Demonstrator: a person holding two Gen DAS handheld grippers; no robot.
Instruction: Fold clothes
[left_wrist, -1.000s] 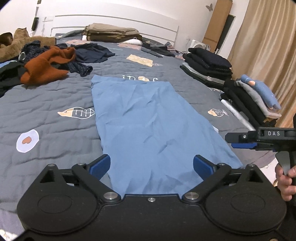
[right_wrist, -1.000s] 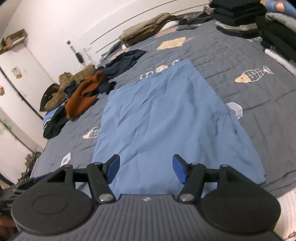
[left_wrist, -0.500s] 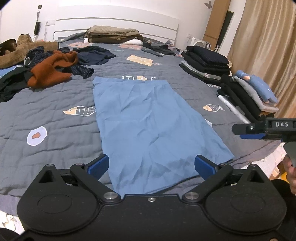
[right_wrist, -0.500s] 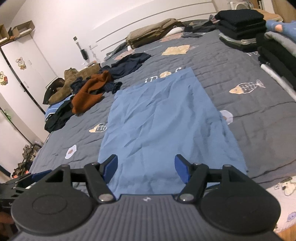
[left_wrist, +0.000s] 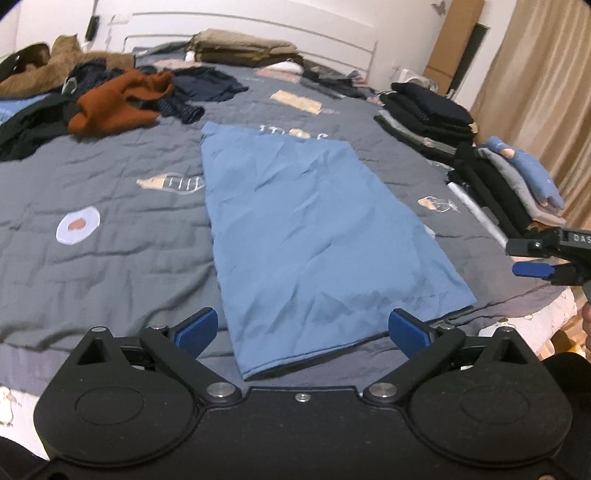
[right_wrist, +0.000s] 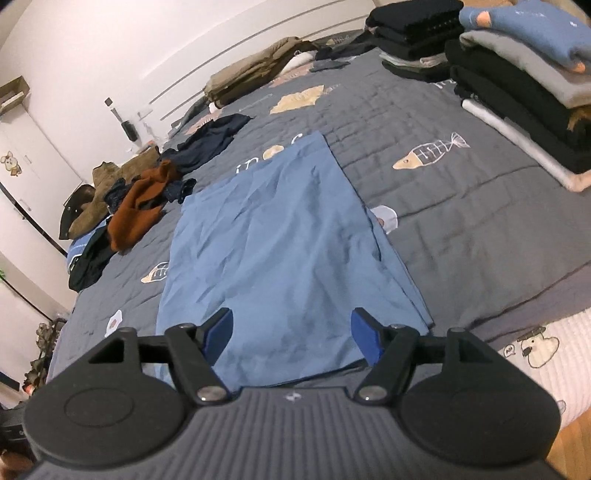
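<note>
Left wrist view shows a grey quilt (left_wrist: 110, 236) covering the bed, with a blue cloth (left_wrist: 310, 236) spread flat along its middle, near edge close to the bed's foot. Folded dark stacks (left_wrist: 491, 173) line the quilt's right side, and a rust sweater (left_wrist: 118, 99) lies in a loose heap at far left. Both the left gripper (left_wrist: 303, 330) and the right gripper (right_wrist: 291, 330) hover over the cloth's near edge, jaws wide apart, holding nothing.

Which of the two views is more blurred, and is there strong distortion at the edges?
Left wrist view: soft motion blur over the blue cloth and quilt. Right wrist view: sharper in the middle, folded stacks smeared; fisheye bends both.
</note>
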